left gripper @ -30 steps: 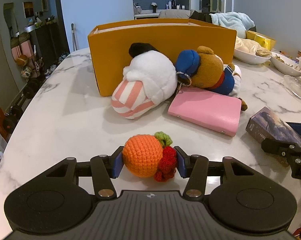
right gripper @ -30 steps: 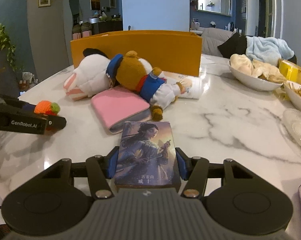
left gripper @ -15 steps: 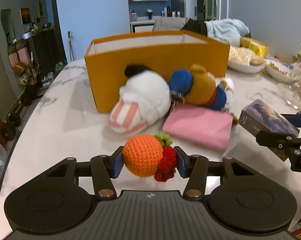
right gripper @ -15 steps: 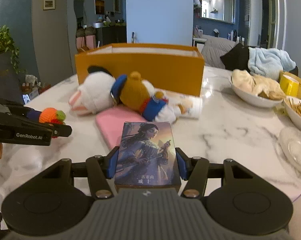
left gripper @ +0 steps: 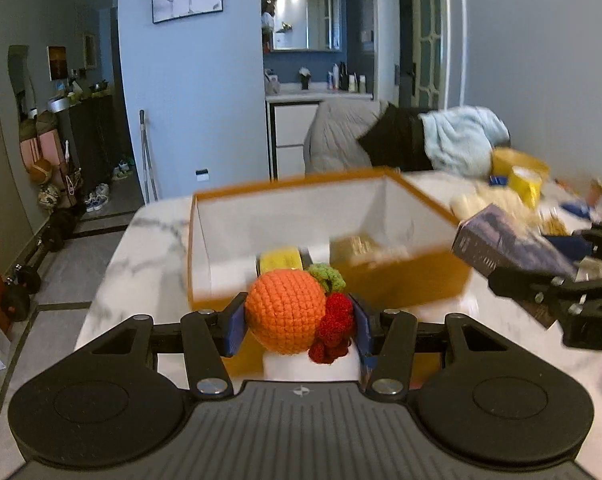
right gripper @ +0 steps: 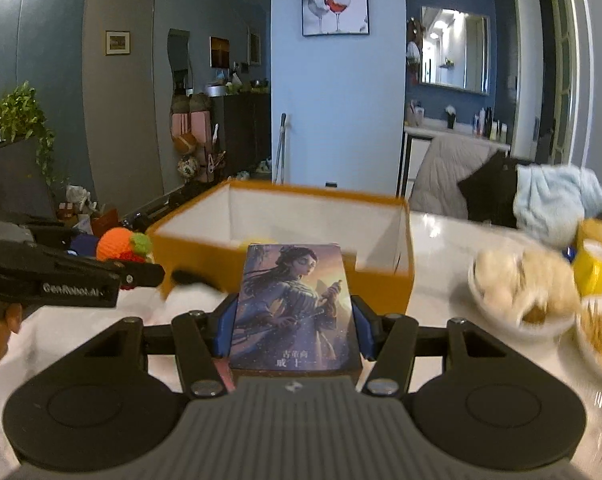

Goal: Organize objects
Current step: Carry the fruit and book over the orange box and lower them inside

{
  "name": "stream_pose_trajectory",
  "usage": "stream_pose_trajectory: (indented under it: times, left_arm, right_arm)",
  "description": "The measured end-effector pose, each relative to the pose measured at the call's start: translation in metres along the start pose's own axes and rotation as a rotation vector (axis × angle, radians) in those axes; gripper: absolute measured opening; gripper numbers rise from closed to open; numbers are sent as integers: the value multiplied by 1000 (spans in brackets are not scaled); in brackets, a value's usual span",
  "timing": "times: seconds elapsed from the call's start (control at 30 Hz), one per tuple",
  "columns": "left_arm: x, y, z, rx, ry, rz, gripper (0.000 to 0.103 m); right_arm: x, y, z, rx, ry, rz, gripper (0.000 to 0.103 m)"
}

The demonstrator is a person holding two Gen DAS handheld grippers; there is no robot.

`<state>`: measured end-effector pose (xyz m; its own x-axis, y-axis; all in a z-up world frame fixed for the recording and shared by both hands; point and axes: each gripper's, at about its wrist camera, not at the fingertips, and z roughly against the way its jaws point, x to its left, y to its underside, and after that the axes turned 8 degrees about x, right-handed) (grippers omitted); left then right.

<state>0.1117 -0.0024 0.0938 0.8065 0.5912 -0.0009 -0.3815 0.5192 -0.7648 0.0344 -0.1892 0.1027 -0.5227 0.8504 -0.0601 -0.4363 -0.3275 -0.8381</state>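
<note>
My left gripper (left gripper: pixel 297 320) is shut on a crocheted orange fruit (left gripper: pixel 285 316) with a green leaf and red berries, held in the air just before the near wall of the open orange box (left gripper: pixel 405 280). My right gripper (right gripper: pixel 289 320) is shut on a card box (right gripper: pixel 293 304) printed with a painted figure, held above the table in front of the same orange box (right gripper: pixel 385 284). The card box (left gripper: pixel 505 244) and right gripper also show at the right of the left wrist view. The box holds a yellow item (left gripper: pixel 281 260) and other blurred things.
White bowls of food (right gripper: pixel 517 296) and a yellow container (right gripper: pixel 595 264) stand on the marble table (right gripper: pixel 441 240) at the right. A white plush (right gripper: pixel 189 304) lies below the left gripper. A chair with a blue towel (right gripper: pixel 553 196) stands behind the table.
Both grippers have risen and moved toward the orange box with their loads. The box's inside is now in view and the plush toys have dropped below the frames.
</note>
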Motion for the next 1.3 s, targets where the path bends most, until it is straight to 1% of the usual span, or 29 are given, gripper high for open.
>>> stream_pose_trajectory:
  times: [0.07,0.13,0.17,0.23,0.33,0.5,0.67,0.7,0.77,0.83,0.9,0.97,1.07,1.17,1.23,1.3]
  left_arm:
    - [5,-23,-13,-6,-18,-3,60]
    - [11,-46,-32,7,-18,7,60]
    - [15,-58,-45,23,-11,13,60]
    - [17,-73,-67,56,-17,23,60]
    - [17,-91,-109,142,-42,23,60]
    - [22,-97,-159,257,-45,57,60]
    - [26,-94,-186,339,-62,71,60]
    - [27,-96,-190,361,-63,74,60]
    - [29,-99,-194,368,-52,83,60]
    - [27,-101,-202,409,-69,73,60]
    - [28,-100,-210,455,-65,77,60]
    - [29,-101,-211,465,-51,76,60]
    - [26,-102,-212,479,-59,48,60]
    - [24,-102,-211,484,-60,32,61]
    - [23,-102,-214,497,-46,29,61]
    - [26,-100,-218,533,-21,45,62]
  right_arm:
    - [-8,-23,-17,8,-16,-9,59]
    - [-17,-44,-37,21,-32,-28,59]
    - [-21,-55,-50,34,-36,-35,59]
    - [-29,-74,-76,69,-40,-53,59]
    - [-40,-94,-118,141,-51,-82,59]
    - [-50,-105,-174,252,-41,-90,59]
    - [-45,-106,-216,384,-28,-45,59]
    - [-45,-107,-222,405,-27,-39,59]
    - [-44,-107,-230,440,-23,-34,59]
    - [-43,-105,-237,466,-16,-34,59]
    - [-42,-104,-240,485,-21,-41,59]
    - [-46,-105,-246,489,-21,-29,59]
    - [-44,-105,-248,507,-10,-23,59]
    - [-44,-105,-252,547,-15,-31,59]
    - [-45,-105,-251,553,-16,-41,59]
    - [-43,-105,-250,555,-12,-35,59]
